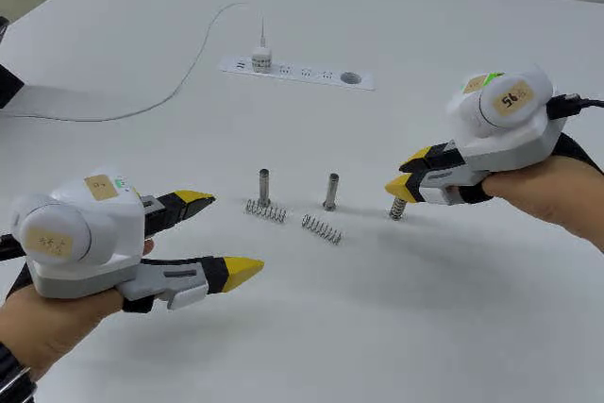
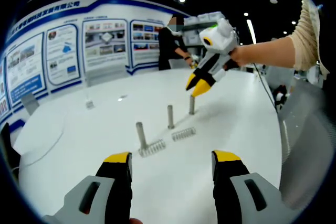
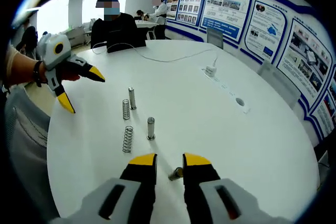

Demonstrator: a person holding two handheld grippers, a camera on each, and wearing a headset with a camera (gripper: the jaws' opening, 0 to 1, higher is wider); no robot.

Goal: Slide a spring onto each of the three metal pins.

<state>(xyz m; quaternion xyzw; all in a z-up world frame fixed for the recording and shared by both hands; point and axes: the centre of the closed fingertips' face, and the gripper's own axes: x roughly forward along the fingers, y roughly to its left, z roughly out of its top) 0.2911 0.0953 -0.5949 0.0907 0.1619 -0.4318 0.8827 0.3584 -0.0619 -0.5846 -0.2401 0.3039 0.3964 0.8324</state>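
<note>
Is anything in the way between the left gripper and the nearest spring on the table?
No, nothing visible. Just bare table lies between the left gripper and the spring, which rests beside the leftmost pin.

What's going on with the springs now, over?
Left gripper open, empty; right gripper open over right pin, third spring seemingly on it. Left spring and middle spring lie loose by left pin and middle pin. Nothing blocking.
</note>
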